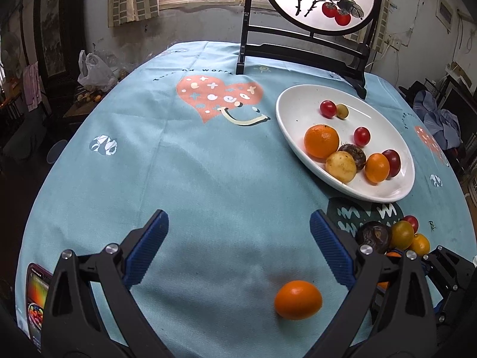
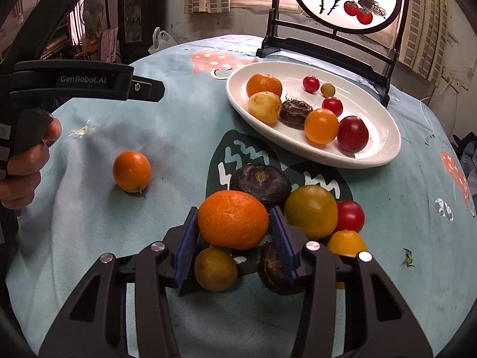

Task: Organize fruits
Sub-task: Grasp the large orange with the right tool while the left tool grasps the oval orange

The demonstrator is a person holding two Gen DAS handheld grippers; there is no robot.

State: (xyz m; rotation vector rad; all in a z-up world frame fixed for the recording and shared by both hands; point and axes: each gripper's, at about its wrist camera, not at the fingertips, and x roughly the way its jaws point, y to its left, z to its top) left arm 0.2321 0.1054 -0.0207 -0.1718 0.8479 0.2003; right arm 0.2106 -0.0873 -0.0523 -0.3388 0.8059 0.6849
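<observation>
A: How far along?
B: Eight fruits sit on the white plate (image 2: 384,152); six more wait on the cloth.
A: And the grippers?
B: Right gripper (image 2: 234,232) pinches an orange (image 2: 232,219) by the pile — left gripper (image 1: 238,250) hangs spread, empty.

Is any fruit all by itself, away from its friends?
Yes. One small orange fruit sits alone on the blue tablecloth, apart from the pile near the right gripper and from the fruit on the white plate. A tiny green stem scrap also lies loose on the cloth. Nothing looks spilled or broken.
</observation>
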